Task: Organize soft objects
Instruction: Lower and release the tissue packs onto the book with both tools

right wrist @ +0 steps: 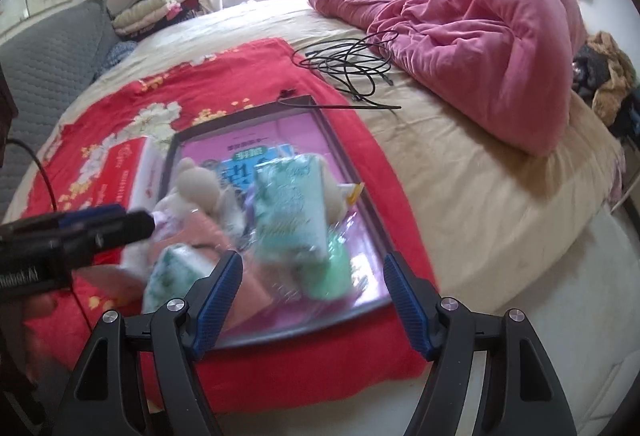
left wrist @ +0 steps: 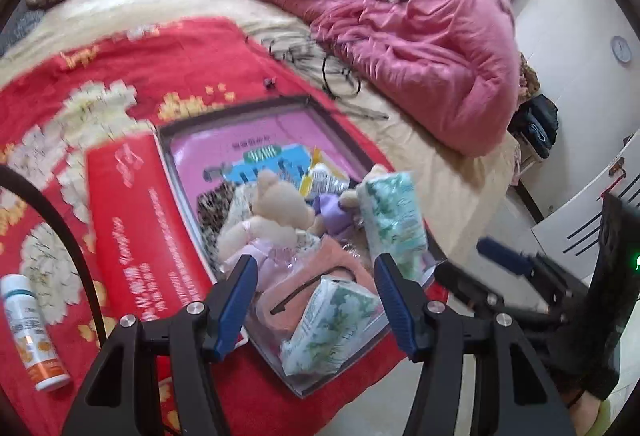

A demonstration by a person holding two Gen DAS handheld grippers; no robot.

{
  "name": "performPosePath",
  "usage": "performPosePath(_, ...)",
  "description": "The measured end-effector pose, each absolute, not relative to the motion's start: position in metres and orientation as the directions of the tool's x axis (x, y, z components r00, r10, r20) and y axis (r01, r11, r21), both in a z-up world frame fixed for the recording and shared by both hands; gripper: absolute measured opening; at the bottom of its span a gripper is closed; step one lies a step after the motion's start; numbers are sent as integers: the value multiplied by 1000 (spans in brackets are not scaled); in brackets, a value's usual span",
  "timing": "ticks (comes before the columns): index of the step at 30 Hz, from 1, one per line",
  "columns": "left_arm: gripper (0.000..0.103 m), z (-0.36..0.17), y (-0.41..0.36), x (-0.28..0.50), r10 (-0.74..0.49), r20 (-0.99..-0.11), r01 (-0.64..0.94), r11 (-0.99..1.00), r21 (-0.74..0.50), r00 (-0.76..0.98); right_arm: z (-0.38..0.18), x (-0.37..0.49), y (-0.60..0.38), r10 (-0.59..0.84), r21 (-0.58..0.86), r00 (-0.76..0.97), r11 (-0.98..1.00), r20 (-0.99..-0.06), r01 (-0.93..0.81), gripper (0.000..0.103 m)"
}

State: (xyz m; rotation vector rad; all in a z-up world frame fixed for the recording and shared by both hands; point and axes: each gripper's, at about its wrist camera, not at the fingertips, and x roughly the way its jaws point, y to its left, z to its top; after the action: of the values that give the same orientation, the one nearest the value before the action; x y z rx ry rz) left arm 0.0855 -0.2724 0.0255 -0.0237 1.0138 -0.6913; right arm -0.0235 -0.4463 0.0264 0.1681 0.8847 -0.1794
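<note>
Red blanket (left wrist: 120, 83) on bed, shallow tray (left wrist: 340, 139) on top holding teddy (left wrist: 276, 207), tissue packs (left wrist: 394, 220), pink cloth (left wrist: 288, 288). Left gripper (left wrist: 316, 292) and right gripper (right wrist: 314, 288) both spread apart, gripping nothing, above tray's near end.

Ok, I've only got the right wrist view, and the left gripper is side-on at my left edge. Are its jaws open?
Observer: Yes. In the left wrist view the left gripper stands open with nothing between its pads.
Operator: Is anything lying on the red blanket beyond the red box? The gripper blocks that for me.
Observer: A white bottle with an orange label lies on its side there, clear of the box.
Operator: Anything on the wall past the pink quilt?
Observer: A round wall clock.
</note>
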Motion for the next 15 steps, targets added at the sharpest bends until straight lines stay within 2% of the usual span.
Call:
performPosePath(4, 71, 44, -260, 68, -528, -759, 519, 802, -297, 381, 39, -42, -432, -86, 73, 639, 973, -764, 218, 77)
performPosePath(15, 79, 36, -221, 15, -411, -809, 469, 861, -194, 420, 51, -90, -393, -141, 57, 662, 962, -736, 268, 78)
